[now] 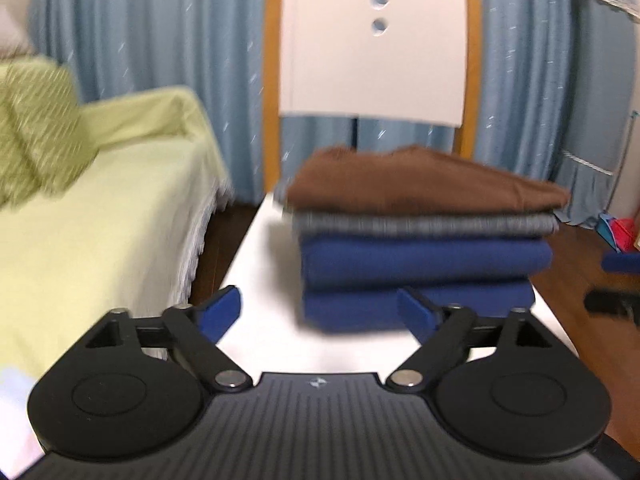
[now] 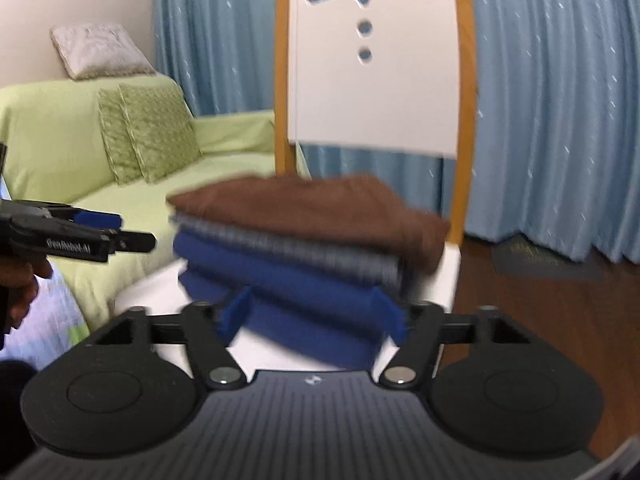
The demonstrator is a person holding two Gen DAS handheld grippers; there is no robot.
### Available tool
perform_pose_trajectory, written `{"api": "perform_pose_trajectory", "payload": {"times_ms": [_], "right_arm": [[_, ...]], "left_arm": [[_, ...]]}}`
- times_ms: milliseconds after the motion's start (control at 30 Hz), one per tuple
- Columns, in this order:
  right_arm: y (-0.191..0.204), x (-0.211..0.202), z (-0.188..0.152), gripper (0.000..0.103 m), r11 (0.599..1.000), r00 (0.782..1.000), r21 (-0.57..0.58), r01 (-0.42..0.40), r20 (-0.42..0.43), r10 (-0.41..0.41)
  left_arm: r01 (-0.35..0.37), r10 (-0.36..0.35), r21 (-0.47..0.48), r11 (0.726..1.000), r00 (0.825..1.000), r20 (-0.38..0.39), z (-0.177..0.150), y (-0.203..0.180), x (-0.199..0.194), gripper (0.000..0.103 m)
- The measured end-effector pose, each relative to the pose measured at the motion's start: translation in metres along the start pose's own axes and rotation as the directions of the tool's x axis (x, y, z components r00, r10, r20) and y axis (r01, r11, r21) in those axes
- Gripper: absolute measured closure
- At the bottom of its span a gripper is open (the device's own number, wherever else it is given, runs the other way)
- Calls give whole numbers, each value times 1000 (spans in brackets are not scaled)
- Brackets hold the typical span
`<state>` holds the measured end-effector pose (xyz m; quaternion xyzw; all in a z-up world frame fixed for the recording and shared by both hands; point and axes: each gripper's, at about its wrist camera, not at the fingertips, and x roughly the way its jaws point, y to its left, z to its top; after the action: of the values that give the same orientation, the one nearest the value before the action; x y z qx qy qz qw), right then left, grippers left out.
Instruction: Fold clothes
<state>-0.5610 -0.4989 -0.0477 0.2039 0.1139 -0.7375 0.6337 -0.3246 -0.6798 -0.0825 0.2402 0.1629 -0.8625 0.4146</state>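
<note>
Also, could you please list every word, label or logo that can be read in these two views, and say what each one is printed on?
"GenRobot AI", roughly, in blurred white print: on the side of the black left gripper, seen in the right wrist view.
Small white logo, no readable letters: on the ribbed black body of the left gripper.
Same logo, blurred: on the ribbed black body of the right gripper.
Nothing else bears text.
</note>
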Motion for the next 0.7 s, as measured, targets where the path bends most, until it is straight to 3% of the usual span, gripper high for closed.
{"api": "perform_pose_trajectory", "payload": {"times_ms": [167,333,700], "right_arm": [[11,-14,-26,2,998,998,54,35,-59,-32],[13,-23,-30,1,997,997,63,46,-68,-41],[15,-35,-28,1,995,997,82,59,-57,-54]], "left_arm": [[-43,44,22,999,997,-61,-14,-13,-5,1],[-91,97,63,994,991,-89,-15,-24,-11,1],[-41,43,14,999,995,-90,-13,-35,-14,1]]}}
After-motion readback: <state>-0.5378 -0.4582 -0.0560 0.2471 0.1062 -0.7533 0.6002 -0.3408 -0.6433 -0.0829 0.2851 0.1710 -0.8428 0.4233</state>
